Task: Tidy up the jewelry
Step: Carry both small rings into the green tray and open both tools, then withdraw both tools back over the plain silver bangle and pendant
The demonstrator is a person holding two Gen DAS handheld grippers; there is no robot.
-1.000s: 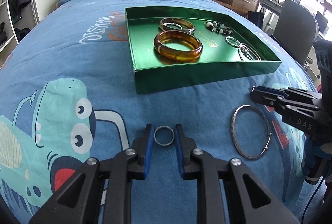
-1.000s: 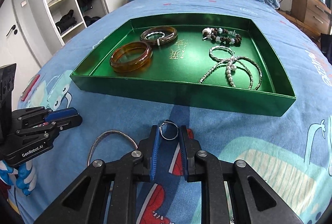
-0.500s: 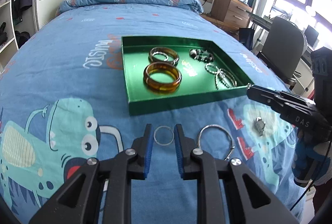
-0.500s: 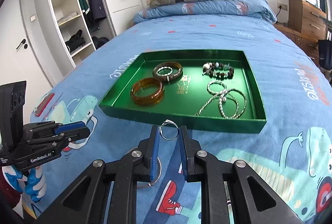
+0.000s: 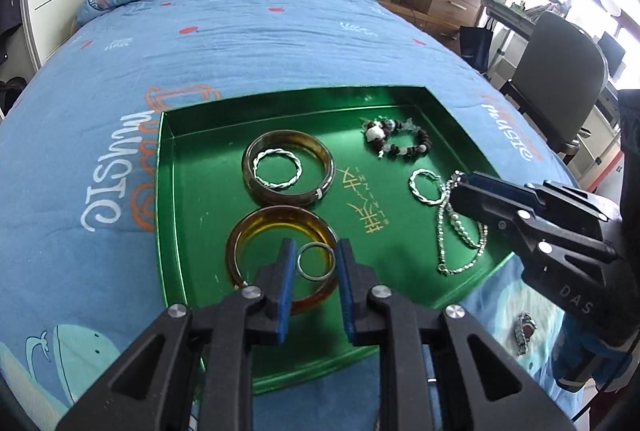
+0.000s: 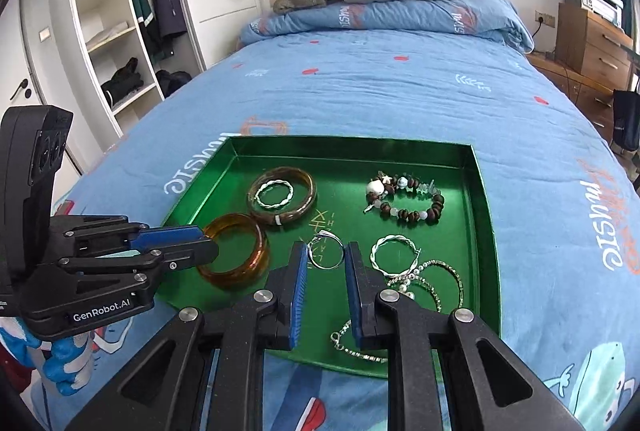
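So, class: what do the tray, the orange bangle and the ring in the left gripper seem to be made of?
Tray: probably thin sheet metal or foil-faced card, glossy green, mirror-like reflections. Orange bangle: looks like amber-coloured resin or glass; translucent, the green shows through. Ring in the left gripper: likely silvery metal, thin with bright glints.

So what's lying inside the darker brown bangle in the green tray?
A twisted silver ring lies flat inside the dark brown bangle, on the green tray floor. Nothing covers it in either view.

left gripper (image 5: 315, 263): jaws narrowly apart | right gripper (image 6: 326, 256): same, seemingly level
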